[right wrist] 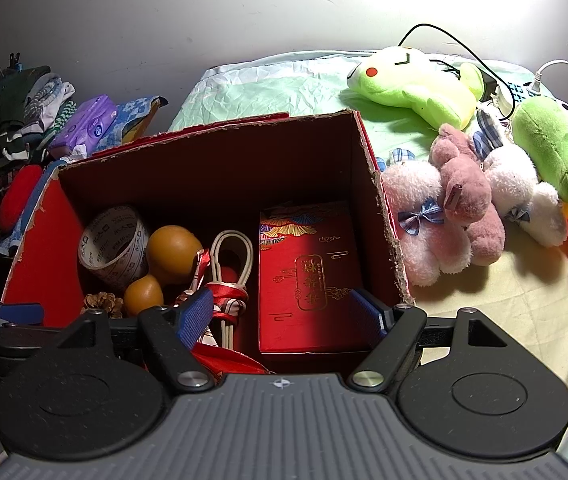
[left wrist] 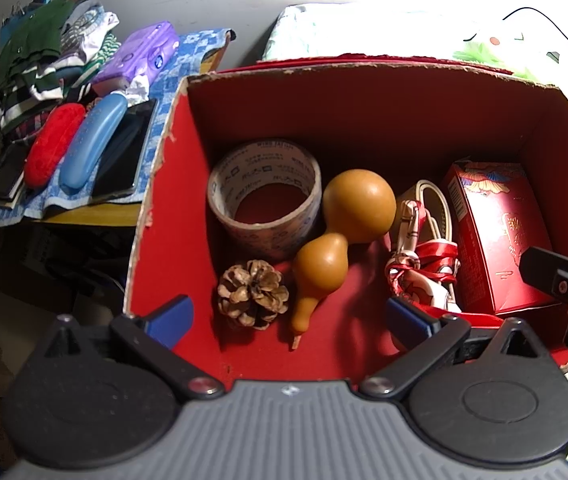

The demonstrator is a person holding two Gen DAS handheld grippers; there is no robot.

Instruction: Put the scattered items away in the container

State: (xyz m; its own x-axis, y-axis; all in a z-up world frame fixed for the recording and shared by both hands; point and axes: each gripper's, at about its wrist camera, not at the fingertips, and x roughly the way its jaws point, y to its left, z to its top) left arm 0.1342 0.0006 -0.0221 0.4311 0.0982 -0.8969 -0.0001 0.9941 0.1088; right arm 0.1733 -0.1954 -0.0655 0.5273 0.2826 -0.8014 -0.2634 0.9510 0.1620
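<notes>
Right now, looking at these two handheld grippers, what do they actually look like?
Both look alike. The left gripper has a grey ribbed body, two round black discs, black link arms with silver pivot screws, and blue finger pads. The right gripper matches, its blue pads finely textured. No hand, sleeve or cable shows.

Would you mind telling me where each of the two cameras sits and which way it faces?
Left wrist: sits on the left gripper, looking steeply down into the red box at the tape roll, gourd and pine cone; its open blue fingers show, plus the right gripper at the right edge.
Right wrist: sits on the right gripper, above the gift box, plush toys to the right; its own open fingers show.
Shared: the box and everything in it.
</notes>
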